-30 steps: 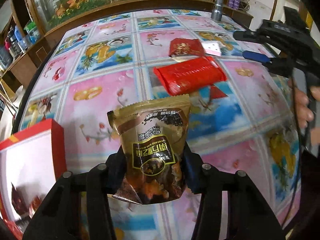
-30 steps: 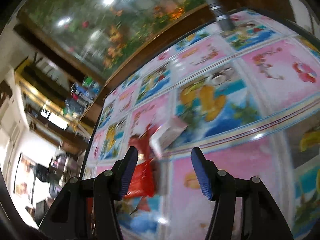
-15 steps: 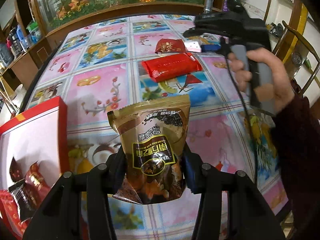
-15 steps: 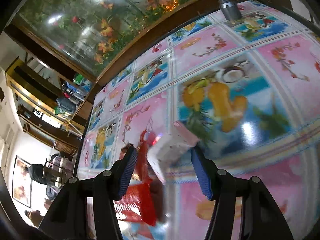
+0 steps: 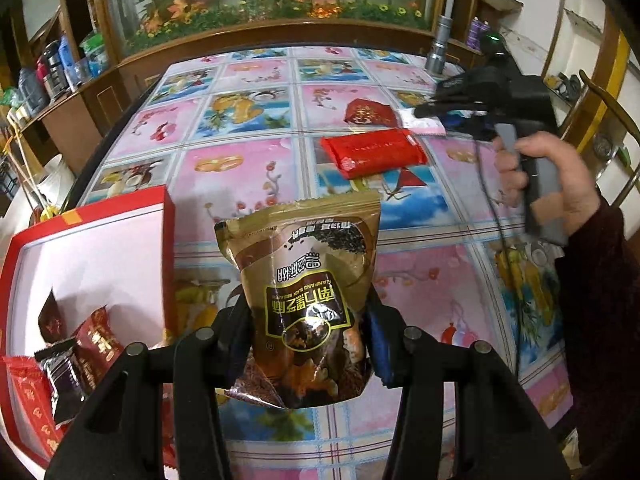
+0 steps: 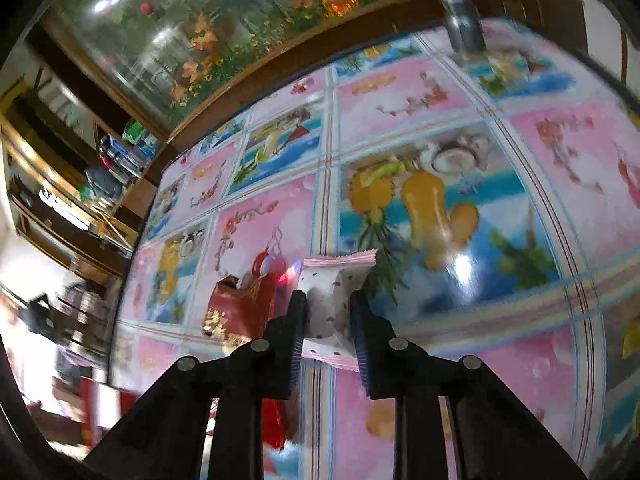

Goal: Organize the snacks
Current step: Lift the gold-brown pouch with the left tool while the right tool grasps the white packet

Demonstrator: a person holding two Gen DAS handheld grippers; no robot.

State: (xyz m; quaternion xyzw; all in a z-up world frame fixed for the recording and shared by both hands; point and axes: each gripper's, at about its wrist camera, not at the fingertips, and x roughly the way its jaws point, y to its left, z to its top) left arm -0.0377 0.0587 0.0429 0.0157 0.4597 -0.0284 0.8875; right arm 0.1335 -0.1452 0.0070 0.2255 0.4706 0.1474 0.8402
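2 grips: both tongs now carry a snack.
Left tongs: pinching the lower half of the brown-gold pouch, which stands upright between the pads, clear of the counter.
Right tongs: pressed together on the small white dotted packet; half a second ago they stood spread with the packet between them, untouched.
Meaning for the task: the packet looks secured for a lift, so 2 snacks could travel to the box together; the pinch is on a thin wrapper and may slip.
Red box: to the left of the left tongs, open, with several wrapped snacks already in its near corner.
Left over: the long red packet and the dark red pouch lie ahead of the left tongs, near the right tongs.
Only the left view: the person's hand on the right tool's handle, and the box's contents.
Only the right view: the pads actually squeezing the packet.
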